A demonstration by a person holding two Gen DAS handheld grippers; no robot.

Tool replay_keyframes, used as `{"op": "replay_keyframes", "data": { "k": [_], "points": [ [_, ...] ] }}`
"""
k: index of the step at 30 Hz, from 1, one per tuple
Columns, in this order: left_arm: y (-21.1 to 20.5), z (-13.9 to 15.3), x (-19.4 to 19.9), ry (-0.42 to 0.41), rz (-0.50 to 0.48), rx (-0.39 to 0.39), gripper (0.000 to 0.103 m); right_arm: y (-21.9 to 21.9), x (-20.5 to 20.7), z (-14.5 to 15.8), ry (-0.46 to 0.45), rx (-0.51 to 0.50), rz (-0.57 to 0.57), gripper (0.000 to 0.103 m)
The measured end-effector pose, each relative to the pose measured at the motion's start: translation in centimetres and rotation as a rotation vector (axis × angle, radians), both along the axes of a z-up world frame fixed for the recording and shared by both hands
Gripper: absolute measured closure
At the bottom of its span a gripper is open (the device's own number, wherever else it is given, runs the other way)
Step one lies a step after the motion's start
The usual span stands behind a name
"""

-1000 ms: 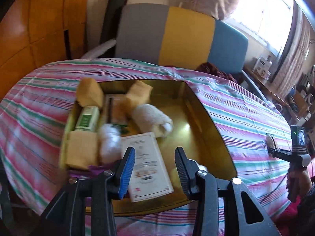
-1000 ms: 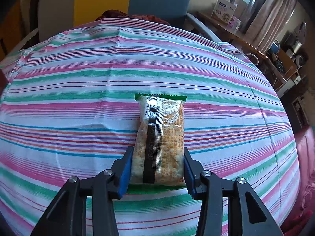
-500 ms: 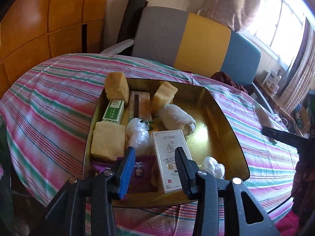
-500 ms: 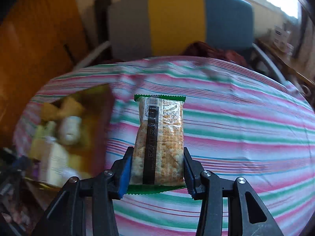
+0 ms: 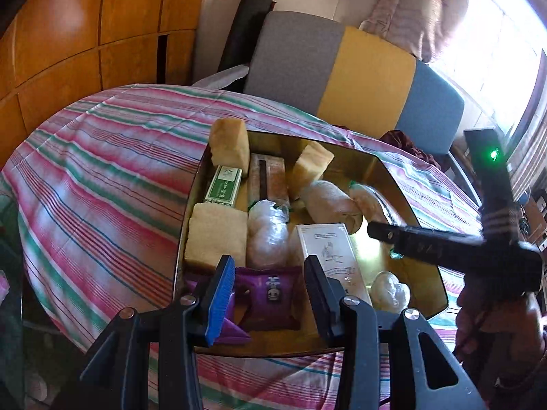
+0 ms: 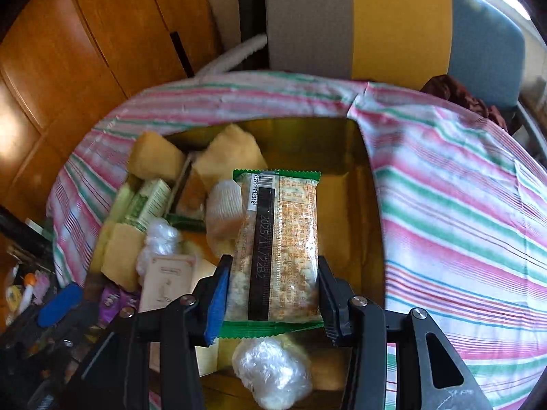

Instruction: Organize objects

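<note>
A gold tray (image 5: 393, 177) on the striped table holds several items: yellow sponge blocks (image 5: 229, 143), a green box (image 5: 224, 184), a white rolled cloth (image 5: 331, 201), a white box (image 5: 328, 249), plastic-wrapped balls (image 5: 266, 232) and a purple packet (image 5: 270, 290). My left gripper (image 5: 268, 266) hovers open over the tray's near edge, above the purple packet, gripping nothing. My right gripper (image 6: 273, 266) is shut on a cracker packet (image 6: 280, 239) with green ends, held over the tray's bare right half (image 6: 352, 212). In the left wrist view it reaches in from the right.
A striped cloth (image 5: 102, 188) covers the round table. Behind it stands a chair with a grey, yellow and blue back (image 5: 359, 75). Wooden panels (image 5: 85, 34) line the left wall. A person's hand (image 5: 495, 324) holds the right gripper's handle.
The right gripper carried the cracker packet from the bare striped cloth leftward to above the tray. It now shows in the left wrist view. The left gripper shifted slightly along the tray's near edge.
</note>
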State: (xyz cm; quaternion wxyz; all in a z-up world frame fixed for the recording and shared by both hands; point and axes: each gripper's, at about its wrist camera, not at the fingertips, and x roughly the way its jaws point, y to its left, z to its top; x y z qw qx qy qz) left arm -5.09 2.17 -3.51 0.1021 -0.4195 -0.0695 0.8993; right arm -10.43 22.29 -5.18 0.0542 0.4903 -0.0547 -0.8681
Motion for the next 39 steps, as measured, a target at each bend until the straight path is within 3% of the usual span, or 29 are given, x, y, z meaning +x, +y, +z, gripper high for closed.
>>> {"op": "replay_keyframes", "data": {
  "k": [8,14,19,22,26,32,35,39],
  "points": [
    [0.0,-0.5,-0.1,-0.019,0.022,-0.031,0.059,-0.2,0.3,-1.7,-0.023,0.036,0.013,0.052],
    [0.4,0.3,0.3,0.021,0.047,-0.092,0.053,0.5,1.2,-1.1,0.007,0.017,0.0,0.048],
    [0.6,1.9,1.0,0.081,0.061,-0.126,0.05,0.1,3.0,0.4,0.092,0.048,-0.013,0.036],
    [1.0,2.7,1.7,0.119,0.061,-0.145,0.038,-0.1,4.4,1.4,0.155,0.085,-0.023,0.027],
    [1.5,3.8,2.7,0.166,0.051,-0.155,0.032,-0.3,6.5,2.4,0.224,0.123,-0.04,0.02],
    [2.2,4.7,4.0,0.202,0.069,-0.169,0.021,-0.5,9.6,3.3,0.29,0.161,-0.052,0.018],
    [2.7,4.8,4.3,0.212,0.089,-0.212,0.021,-0.4,11.1,3.3,0.311,0.157,-0.067,0.018],
    [2.4,4.5,4.7,0.201,0.107,-0.199,0.021,0.0,12.3,3.1,0.316,0.137,-0.087,0.018]
  ]
}}
